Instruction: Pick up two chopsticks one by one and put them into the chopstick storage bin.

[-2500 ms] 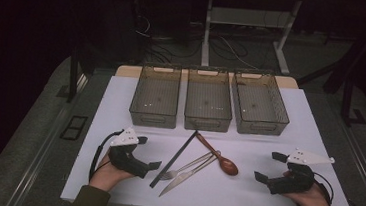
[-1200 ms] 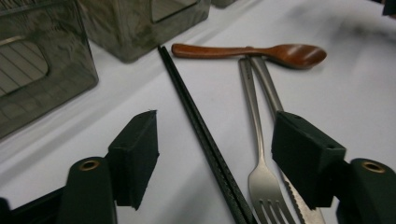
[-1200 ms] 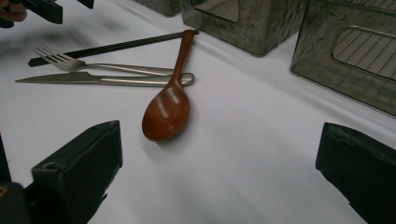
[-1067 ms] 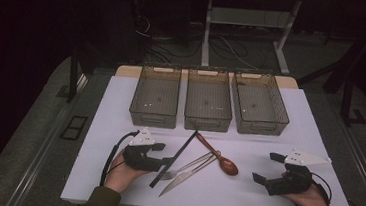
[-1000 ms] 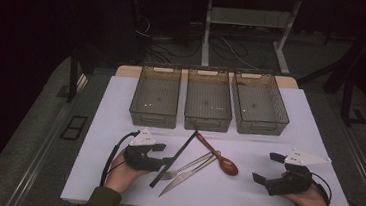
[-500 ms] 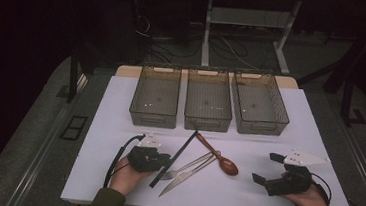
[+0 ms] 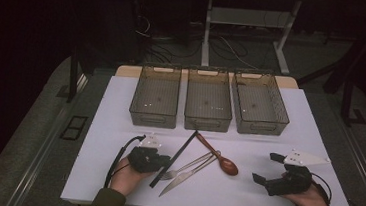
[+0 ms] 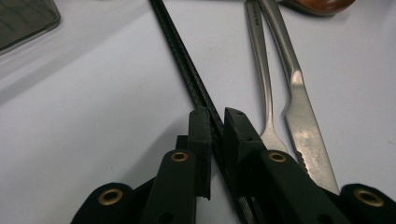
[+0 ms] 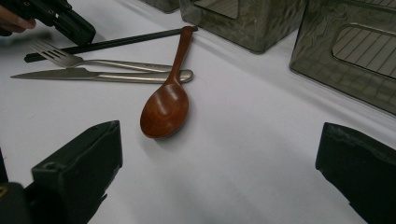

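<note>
The left gripper point(image 8: 215, 116) has just been closing and now clamps the black chopsticks point(image 8: 187, 74) near their lower end, flat on the white table point(image 7: 120, 107). Just beside them lie a fork point(image 8: 261, 79) and knife point(image 8: 299, 107). The right gripper point(image 9: 219, 163) rests with jaws wide apart, holding nothing, near the wooden spoon point(image 9: 166, 107).

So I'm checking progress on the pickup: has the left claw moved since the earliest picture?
Yes. The left claw has shifted right, away from the table's left edge, to the black chopsticks. Its jaws have just been closing, with the chopsticks between them.
</note>
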Tool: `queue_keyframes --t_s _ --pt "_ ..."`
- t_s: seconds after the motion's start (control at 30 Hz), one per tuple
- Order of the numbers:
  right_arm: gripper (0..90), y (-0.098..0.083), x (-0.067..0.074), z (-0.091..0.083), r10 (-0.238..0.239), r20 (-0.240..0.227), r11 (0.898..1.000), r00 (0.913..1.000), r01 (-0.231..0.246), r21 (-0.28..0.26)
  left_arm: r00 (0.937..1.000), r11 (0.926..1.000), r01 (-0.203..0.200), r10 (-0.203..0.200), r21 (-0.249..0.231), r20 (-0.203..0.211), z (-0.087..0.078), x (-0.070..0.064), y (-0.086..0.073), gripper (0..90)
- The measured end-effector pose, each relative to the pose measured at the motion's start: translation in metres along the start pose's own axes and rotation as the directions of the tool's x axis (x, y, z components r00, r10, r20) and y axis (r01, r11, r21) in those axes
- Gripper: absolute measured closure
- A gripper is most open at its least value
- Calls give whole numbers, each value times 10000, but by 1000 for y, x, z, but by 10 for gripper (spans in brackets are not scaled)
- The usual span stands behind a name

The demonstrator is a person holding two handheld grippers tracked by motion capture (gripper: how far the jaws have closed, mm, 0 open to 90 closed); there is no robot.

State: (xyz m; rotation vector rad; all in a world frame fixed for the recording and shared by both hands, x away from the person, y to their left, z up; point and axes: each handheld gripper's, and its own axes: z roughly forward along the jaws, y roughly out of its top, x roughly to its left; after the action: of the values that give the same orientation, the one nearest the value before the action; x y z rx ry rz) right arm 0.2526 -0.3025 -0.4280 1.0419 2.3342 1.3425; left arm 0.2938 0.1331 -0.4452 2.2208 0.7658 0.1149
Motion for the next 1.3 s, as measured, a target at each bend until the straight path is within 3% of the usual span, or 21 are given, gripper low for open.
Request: queue_keyframes --t_s 0.17,0.43,0.73,1.17,1.3 --pt "1 0 0 0 2 3 10000 10000 -2 3 9998 10000 91 -90 38 -192 0 0 0 798" --pt "1 0 0 0 -11 5 10000 10000 11 3 9982 9998 -112 123 177 -591 0 -1 0 786" --pt "1 0 0 0 1 18 10000 10000 -1 14 9923 9980 -421 472 466 -1146 1 -5 2 800" --pt "1 0 0 0 -7 13 10000 10000 7 5 9772 9946 -733 862 729 -1938 -5 11 2 821" --pt "1 0 0 0 -3 12 10000 10000 2 13 9795 9950 -718 833 687 -1836 -8 17 0 827"
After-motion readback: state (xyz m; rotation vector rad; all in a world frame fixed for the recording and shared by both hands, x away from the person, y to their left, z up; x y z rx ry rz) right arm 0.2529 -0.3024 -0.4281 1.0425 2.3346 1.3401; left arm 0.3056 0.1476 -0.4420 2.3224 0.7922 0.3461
